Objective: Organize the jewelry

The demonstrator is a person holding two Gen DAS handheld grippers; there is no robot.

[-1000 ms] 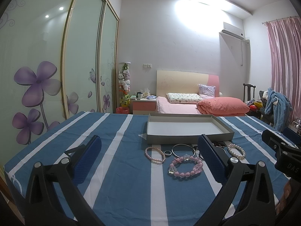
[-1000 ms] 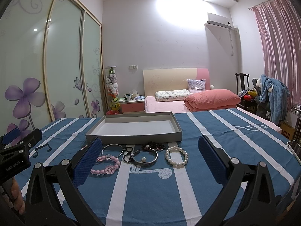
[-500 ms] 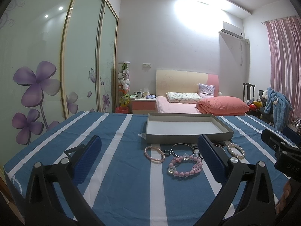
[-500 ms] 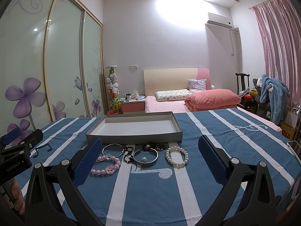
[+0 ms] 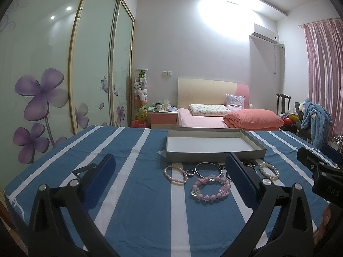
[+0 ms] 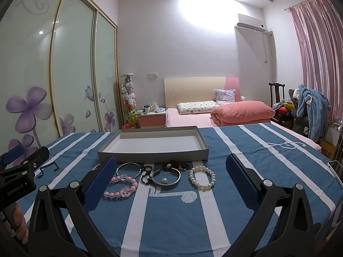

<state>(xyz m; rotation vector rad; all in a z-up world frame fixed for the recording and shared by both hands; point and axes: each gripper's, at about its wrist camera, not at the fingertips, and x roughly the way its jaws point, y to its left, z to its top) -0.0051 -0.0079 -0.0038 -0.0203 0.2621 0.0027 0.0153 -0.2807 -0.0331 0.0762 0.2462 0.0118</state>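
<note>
The left gripper (image 5: 169,182) has its 2 blue-padded fingers (image 5: 99,180) spread wide apart with nothing between them, held above the blue cloth with white stripes (image 5: 137,203). The right gripper (image 6: 171,182) is equally wide apart and holds nothing; its left pad (image 6: 99,184) stands in front of part of the jewelry row.

Just ahead of the fingers, the jewelry lies on the cloth in a loose row. In the left wrist view: a small pink pearl bracelet (image 5: 175,174), a small metal ring (image 5: 190,172) just beside it, a thin silver bangle (image 5: 208,168), and nearer the camera a chunky pink bead bracelet with clear charms (image 5: 211,187). In the right wrist view: a string of black beads (image 6: 146,174), a silver open cuff with 1 pearl (image 6: 166,178), a dark beaded piece (image 6: 175,166) behind it, and a white pearl bracelet (image 6: 202,178) at the right end.

Behind the row sits a shallow grey cardboard box with a white inside (image 6: 150,156), holding nothing. Beyond the cloth are a pink bed (image 6: 214,115) and sliding wardrobe doors with purple flowers (image 6: 27,111).
</note>
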